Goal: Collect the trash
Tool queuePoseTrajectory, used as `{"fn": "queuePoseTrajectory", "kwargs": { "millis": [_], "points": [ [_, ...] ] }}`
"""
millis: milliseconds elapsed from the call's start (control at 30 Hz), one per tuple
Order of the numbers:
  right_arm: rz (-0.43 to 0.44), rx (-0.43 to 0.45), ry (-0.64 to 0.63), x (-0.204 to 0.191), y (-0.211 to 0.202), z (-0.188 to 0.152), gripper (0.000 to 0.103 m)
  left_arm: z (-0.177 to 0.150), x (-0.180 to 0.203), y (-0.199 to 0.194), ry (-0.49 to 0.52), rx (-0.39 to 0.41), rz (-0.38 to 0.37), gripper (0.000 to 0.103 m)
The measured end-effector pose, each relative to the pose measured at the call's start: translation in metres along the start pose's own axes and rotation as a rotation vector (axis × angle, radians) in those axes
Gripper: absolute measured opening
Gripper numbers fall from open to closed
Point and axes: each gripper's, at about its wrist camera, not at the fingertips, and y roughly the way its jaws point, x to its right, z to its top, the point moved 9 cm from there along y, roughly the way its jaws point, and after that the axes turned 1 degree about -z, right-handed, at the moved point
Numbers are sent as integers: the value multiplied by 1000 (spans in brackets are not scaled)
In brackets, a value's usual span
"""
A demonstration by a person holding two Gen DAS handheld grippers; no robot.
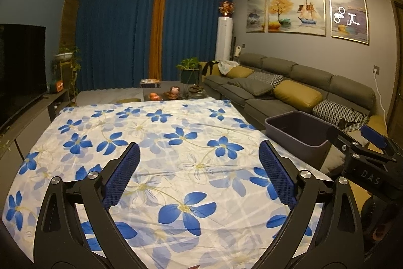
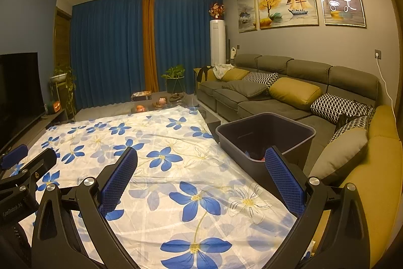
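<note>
from the left wrist view, the left tool (image 1: 199, 168) hangs over the near middle of the worktop (image 1: 176, 132), its blue pads spread wide with nothing between them. the floral cloth (image 1: 151, 117) covering the worktop lies flat and no loose trash shows on it anywhere in this view. the dark bin (image 1: 299, 132) sits just off the worktop's right edge, in front of the sofa (image 1: 289, 90), and the right tool (image 1: 367, 143) shows at the far right near the bin's near corner; from here i cannot tell how its pads stand. from the right wrist view, the right tool (image 2: 201, 175) is also spread wide and empty, with its right pad in front of the bin's (image 2: 267, 130) near rim. inside the bin, low at the near wall, small red and blue scraps (image 2: 257, 156) show, so the trash looks already collected there; what they are is too small to tell. they would likely be light and soft, crushable wrappers or bits, best pinched across the middle with a gentle squeeze. the cloth is thin and could snag or ruck if a pad drags on it. open room is generous over the worktop's middle and far side; the tight spots are the bin's rim, the sofa cushions (image 2: 340, 160) on the right, and the gap between the two tools.
</note>
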Motion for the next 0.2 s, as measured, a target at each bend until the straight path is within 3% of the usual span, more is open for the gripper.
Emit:
{"fn": "queuePoseTrajectory", "kwargs": {
  "millis": [200],
  "points": [
    [-1,3,5,0,0,3,97,2,-7,-1,-24,6,18,96]
  ]
}}
